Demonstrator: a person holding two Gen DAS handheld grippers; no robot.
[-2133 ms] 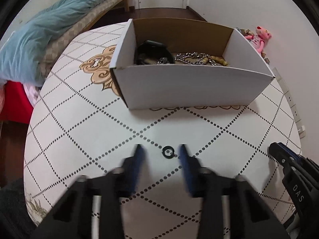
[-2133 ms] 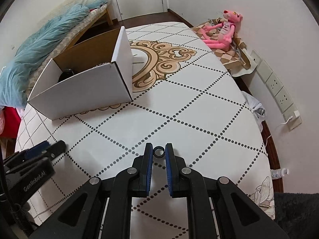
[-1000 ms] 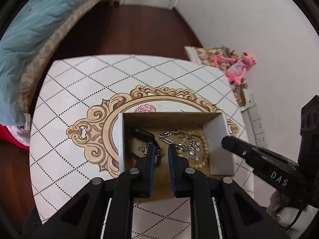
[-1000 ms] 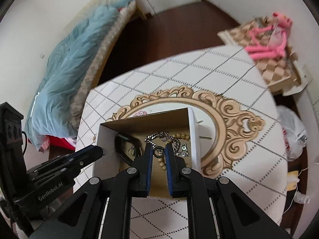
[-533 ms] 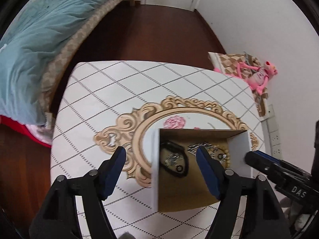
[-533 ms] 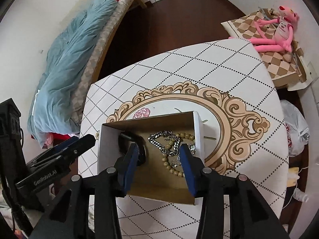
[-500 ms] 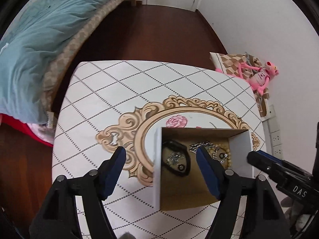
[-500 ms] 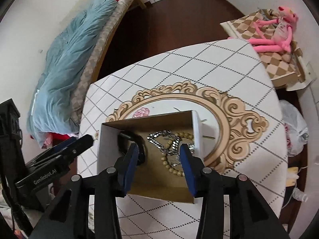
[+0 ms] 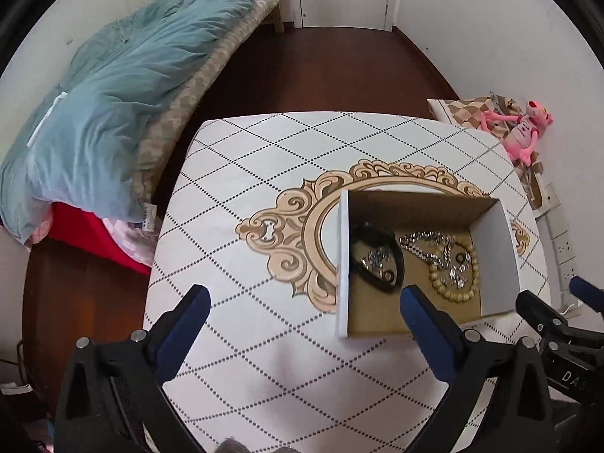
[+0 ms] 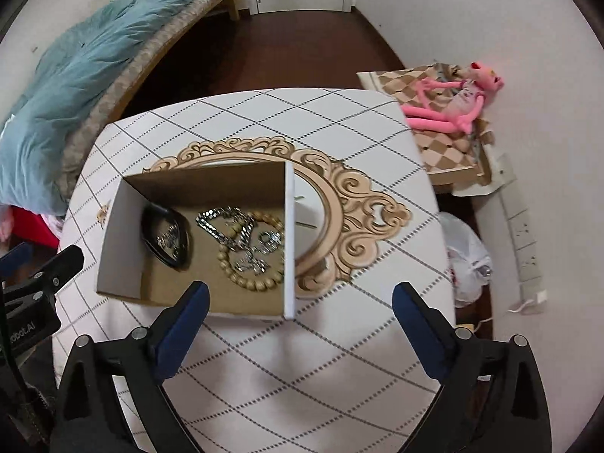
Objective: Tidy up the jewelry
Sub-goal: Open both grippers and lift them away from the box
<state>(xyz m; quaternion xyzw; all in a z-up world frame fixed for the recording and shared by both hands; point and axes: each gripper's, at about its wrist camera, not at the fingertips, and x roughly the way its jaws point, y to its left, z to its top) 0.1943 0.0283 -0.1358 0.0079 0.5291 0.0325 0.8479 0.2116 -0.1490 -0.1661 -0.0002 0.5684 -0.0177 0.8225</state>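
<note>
A white cardboard box [image 9: 499,253] [image 10: 120,241] stands on the table. Inside lie a black bangle [image 9: 377,262] [image 10: 166,239], a silver chain [image 9: 424,243] [image 10: 226,224] and a wooden bead bracelet [image 9: 455,283] [image 10: 256,283]. A small black ring [image 9: 389,275] rests inside the bangle, and another ring [image 9: 458,257] lies on the beads. My left gripper [image 9: 302,294] [image 10: 41,256] hovers above the box's left wall, jaws opening wide, nothing between them. My right gripper [image 10: 301,290] [image 9: 551,294] hovers over the box's right wall, jaws also opening, empty.
The table [image 9: 264,196] carries a diamond-patterned cloth with a gold ornament. A bed with a teal quilt [image 9: 105,87] lies left. A pink plush toy [image 10: 449,105] rests on a checkered cushion at right, above wall sockets [image 10: 524,234] and a plastic bag [image 10: 468,260].
Both grippers were shut on small rings over the box. Both opened, the rings dropped into the box, and the two grippers drew apart and back from it.
</note>
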